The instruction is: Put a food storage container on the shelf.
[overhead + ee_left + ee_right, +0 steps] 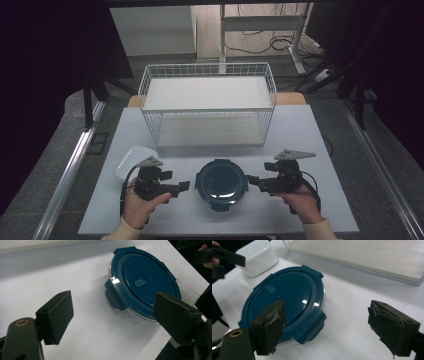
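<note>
A round clear container with a dark blue clip-on lid (221,183) sits near the front middle of the white table. My left gripper (181,188) is open just left of it, jaws pointing at its left clip (115,296). My right gripper (251,180) is open just right of it, near the container's right clip (310,327). Nothing is held between either pair of jaws. In the left gripper view the lid (143,281) lies past the gripper (117,320). In the right gripper view the lid (284,302) lies behind the left jaw of the gripper (329,327).
A white wire basket (207,105) with a white floor stands at the back middle of the table. A small white lidded box (132,161) sits left of the left gripper, also the white box (259,256). The table's front edge is close to the hands.
</note>
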`<control>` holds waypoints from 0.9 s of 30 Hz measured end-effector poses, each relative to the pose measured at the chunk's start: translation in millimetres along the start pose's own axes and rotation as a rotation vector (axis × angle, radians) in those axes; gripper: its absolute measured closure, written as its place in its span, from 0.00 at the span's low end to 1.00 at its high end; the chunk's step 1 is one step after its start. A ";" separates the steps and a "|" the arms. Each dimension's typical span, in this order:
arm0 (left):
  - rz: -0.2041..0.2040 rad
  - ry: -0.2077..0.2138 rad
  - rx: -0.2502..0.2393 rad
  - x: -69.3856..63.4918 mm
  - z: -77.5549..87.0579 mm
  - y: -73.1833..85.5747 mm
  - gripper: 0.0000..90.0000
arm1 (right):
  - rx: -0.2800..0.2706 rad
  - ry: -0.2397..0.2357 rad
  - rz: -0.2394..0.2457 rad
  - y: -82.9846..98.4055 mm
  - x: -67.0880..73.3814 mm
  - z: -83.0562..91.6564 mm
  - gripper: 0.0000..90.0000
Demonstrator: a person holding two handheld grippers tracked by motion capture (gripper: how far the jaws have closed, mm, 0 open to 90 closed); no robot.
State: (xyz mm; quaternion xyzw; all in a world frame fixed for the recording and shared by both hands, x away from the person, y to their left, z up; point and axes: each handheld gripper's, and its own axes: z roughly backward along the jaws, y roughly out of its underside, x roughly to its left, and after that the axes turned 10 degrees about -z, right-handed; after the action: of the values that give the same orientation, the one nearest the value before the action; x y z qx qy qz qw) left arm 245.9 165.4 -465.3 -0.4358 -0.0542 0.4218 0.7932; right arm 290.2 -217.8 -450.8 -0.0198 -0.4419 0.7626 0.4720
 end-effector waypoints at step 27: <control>0.157 0.187 0.090 4.6 -63.5 -19.4 0.12 | 0.084 -0.070 -0.189 -0.6 12.7 -28.1 0.09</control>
State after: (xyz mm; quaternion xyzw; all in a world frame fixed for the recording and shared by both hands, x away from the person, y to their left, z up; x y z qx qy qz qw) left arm 289.8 122.6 -491.3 -0.4402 0.0734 0.4421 0.7780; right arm 296.2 -189.9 -462.6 0.0682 -0.4256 0.7329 0.5264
